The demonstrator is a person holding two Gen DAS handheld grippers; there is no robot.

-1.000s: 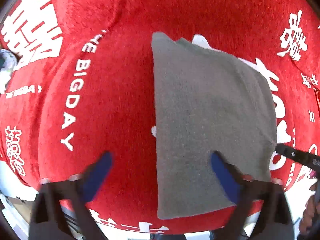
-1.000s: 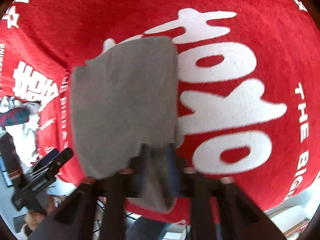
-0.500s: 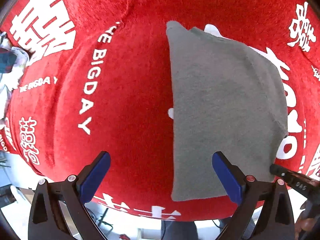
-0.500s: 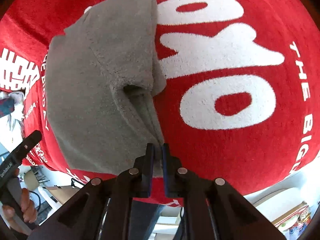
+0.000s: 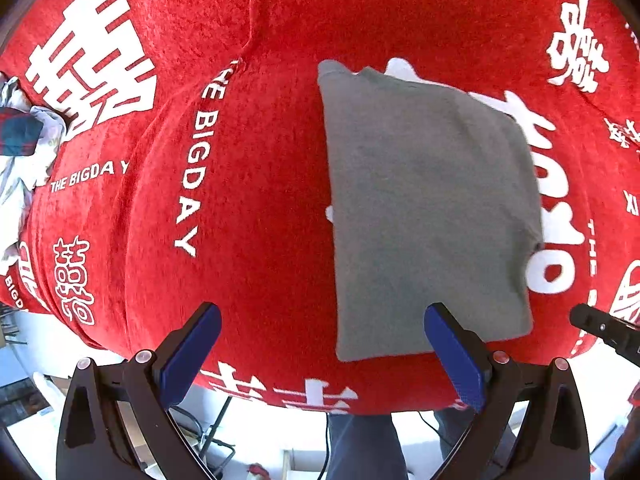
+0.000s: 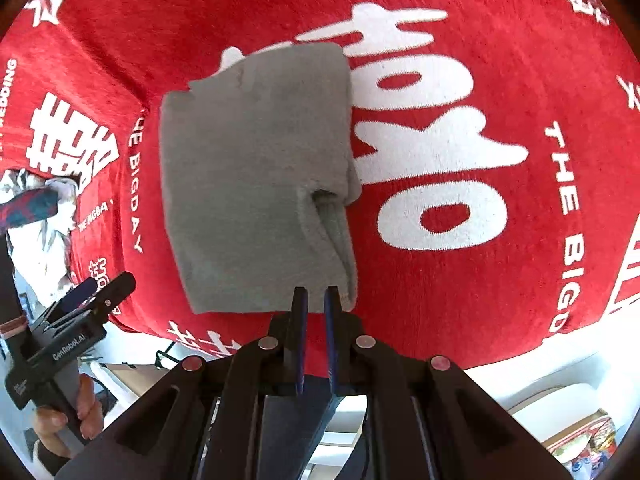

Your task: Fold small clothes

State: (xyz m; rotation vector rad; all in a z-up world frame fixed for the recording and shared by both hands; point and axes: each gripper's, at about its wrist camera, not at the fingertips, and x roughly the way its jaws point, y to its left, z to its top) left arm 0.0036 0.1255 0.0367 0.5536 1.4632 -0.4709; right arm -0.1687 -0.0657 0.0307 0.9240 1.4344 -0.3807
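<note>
Grey folded cloth [image 5: 428, 216] lies flat on the red printed table cover [image 5: 260, 200]. Left gripper [image 5: 320, 340] hangs above it with jaws spread wide, empty. Right gripper [image 6: 315, 300] is pinched closed at the cloth's near edge, gripping nothing.

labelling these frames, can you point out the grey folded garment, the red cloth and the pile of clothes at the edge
grey folded garment [image 5: 432, 208]: left wrist view, middle of its top face
red cloth [image 5: 260, 184]: left wrist view, bare patch left of the garment
pile of clothes [image 6: 36, 200]: right wrist view, dark plaid piece
</note>
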